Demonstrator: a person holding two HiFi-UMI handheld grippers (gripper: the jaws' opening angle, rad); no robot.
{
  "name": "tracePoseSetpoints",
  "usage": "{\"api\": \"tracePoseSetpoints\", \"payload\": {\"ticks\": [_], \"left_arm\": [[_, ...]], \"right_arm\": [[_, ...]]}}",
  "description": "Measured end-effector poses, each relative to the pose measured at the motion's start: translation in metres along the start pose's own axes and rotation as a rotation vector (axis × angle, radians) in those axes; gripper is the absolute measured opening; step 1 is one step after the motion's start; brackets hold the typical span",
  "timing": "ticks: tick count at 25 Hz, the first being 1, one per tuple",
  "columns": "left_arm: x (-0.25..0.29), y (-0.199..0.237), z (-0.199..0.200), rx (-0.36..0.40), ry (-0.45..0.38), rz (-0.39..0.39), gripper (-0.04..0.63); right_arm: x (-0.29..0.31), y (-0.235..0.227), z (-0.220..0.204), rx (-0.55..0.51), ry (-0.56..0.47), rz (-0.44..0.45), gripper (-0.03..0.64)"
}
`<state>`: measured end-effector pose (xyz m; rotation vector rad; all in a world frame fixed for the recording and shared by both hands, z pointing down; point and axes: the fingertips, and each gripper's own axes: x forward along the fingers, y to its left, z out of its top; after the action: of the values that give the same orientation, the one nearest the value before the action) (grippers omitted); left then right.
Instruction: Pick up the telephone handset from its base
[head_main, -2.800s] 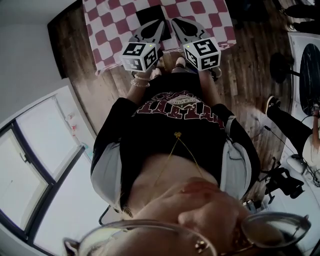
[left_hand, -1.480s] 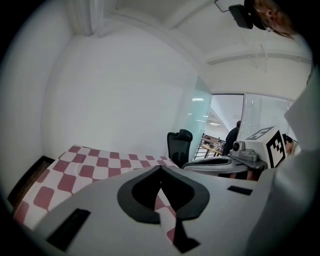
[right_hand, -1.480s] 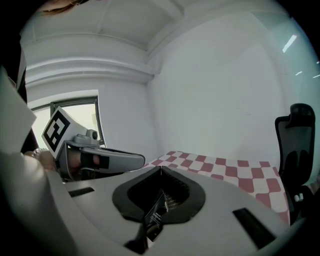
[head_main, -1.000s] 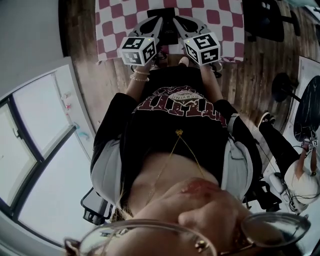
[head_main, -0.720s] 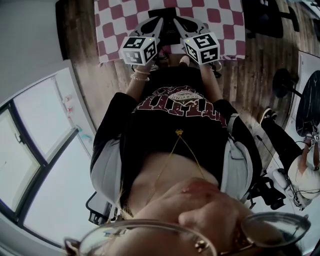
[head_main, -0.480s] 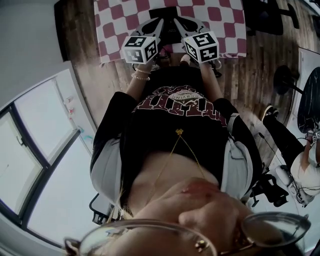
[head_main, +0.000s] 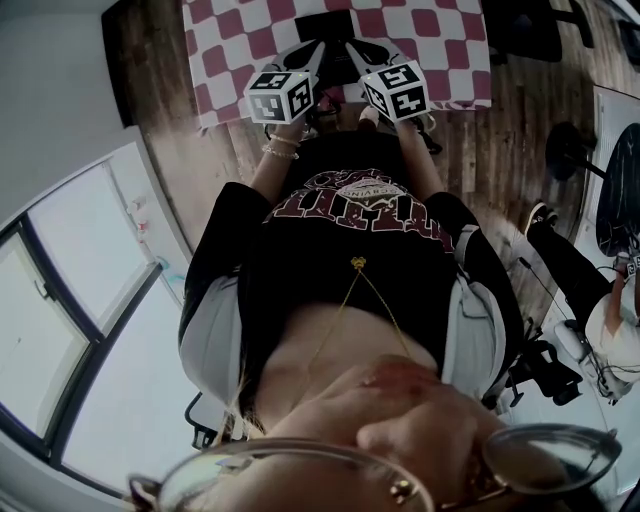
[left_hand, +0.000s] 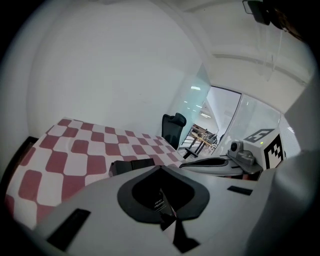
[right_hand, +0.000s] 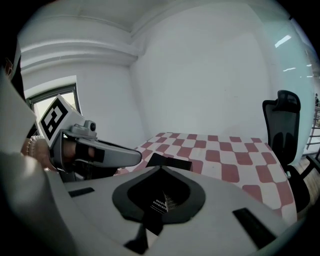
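The telephone (right_hand: 169, 161) lies as a low black block on the tabletop (head_main: 440, 40), nearer my side than the far wall and about midway across the red-and-white checked cloth (left_hand: 75, 150). At this angle I cannot tell the handset from its base. My left gripper (head_main: 320, 47) points forward and a little down at it, its fingers pressed together tip to tip with nothing between them. In the left gripper view the black block shows just beyond that closed tip, apart from it. My right gripper (head_main: 350, 46) is held the same way just beside the left one, fingers also closed on themselves and empty, with the telephone peeking over their tip. The two grippers lean in toward each other, so their tips come close together over the near part of the cloth, while their marker cubes stay apart, one in front of each of my hands. A bracelet (head_main: 281, 152) sits on my left wrist, just behind the left cube. Beyond the far right corner of the tabletop stands a black office chair (right_hand: 282, 120), and behind the tabletop rises a plain white wall (left_hand: 115, 75). Around the tabletop the floor (head_main: 500, 150) is dark wood boards. A large window (head_main: 70, 300) runs along my left, and off to my right another person (head_main: 575, 270) sits, one leg stretched out.
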<state>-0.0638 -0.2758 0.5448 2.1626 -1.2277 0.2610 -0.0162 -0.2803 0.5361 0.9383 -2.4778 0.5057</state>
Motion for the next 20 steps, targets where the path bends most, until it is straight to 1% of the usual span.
{"api": "tracePoseSetpoints", "payload": {"ticks": [10, 20], "left_arm": [[0.008, 0.010, -0.032, -0.028, 0.088, 0.004, 0.011], [0.014, 0.017, -0.045, -0.038, 0.127, 0.010, 0.011]], "right_arm": [[0.019, -0.005, -0.044, -0.002, 0.120, -0.009, 0.018], [0.036, -0.004, -0.066, 0.006, 0.185, -0.004, 0.018]]}}
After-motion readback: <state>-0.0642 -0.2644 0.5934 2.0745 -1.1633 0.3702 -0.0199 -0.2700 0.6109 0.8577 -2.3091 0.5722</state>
